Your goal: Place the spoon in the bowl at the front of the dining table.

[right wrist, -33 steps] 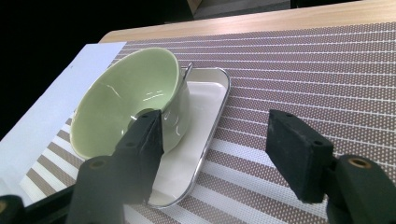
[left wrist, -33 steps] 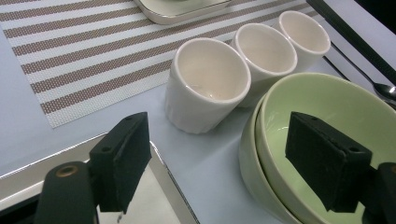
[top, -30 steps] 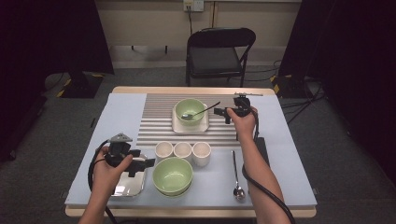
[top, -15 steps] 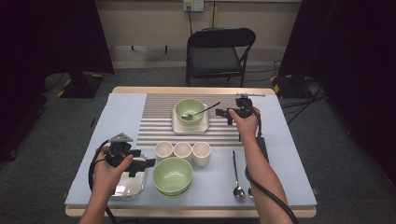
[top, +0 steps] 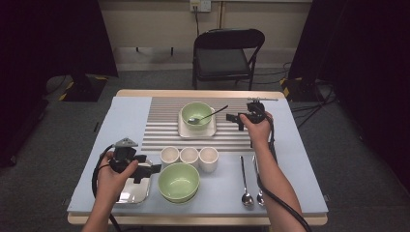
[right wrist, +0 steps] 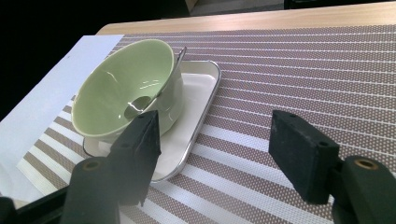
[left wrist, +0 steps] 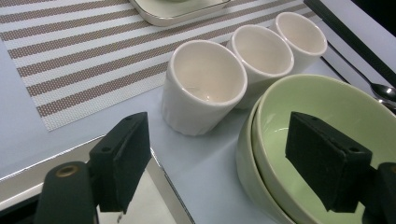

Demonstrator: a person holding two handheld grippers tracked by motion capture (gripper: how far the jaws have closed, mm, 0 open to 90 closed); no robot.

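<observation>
A green bowl (top: 196, 114) stands on a white tray (top: 211, 130) on the striped placemat, with a spoon (top: 212, 114) resting in it, handle out to the right. My right gripper (top: 235, 121) hovers just right of that handle, open and holding nothing. In the right gripper view its jaws (right wrist: 219, 149) frame the tray's (right wrist: 198, 100) corner, with the bowl (right wrist: 123, 88) to the left. My left gripper (top: 147, 172) is open over a metal tray (top: 126, 194). Ahead of it (left wrist: 224, 158) are a white cup (left wrist: 205, 81) and stacked green bowls (left wrist: 327, 109).
Three white cups (top: 189, 155) stand in a row behind the stacked bowls (top: 179, 181). Two spoons (top: 245, 182) lie on the blue mat at the front right. A black folding chair (top: 227, 53) stands behind the table. The table's far wooden edge (top: 193, 93) is bare.
</observation>
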